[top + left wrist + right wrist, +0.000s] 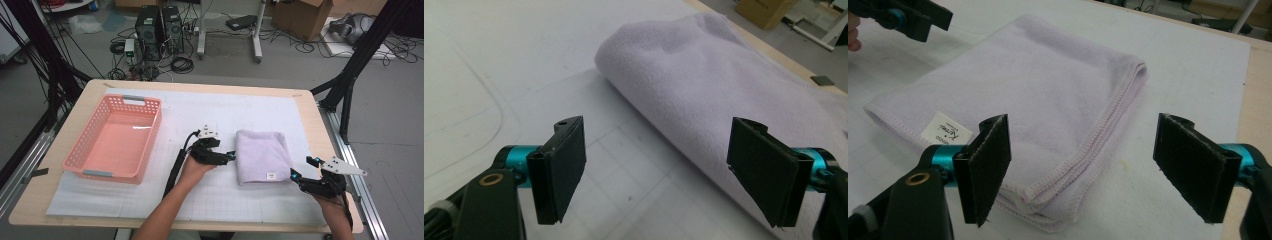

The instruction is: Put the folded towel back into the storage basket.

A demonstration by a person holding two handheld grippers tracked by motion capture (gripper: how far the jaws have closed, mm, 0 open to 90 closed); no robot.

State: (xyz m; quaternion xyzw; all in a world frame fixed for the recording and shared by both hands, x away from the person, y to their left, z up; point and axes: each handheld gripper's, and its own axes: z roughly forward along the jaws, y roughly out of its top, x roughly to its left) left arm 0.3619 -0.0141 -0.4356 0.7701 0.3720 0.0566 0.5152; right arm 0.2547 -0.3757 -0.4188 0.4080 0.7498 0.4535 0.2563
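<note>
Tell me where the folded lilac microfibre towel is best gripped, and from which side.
Probably at its two sides. The folded lilac microfibre towel lies flat; its rounded fold faces the left gripper, its stacked stitched edges face the right gripper. Both stand open, so each could slide in level and pinch all layers.

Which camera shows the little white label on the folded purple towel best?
The right gripper view: the small white label on the folded lilac terry towel is close there, its dark printing visible though too small to read. In the high view it's a tiny white patch near the towel's front edge. The left gripper view faces the towel's rounded fold instead.
</note>
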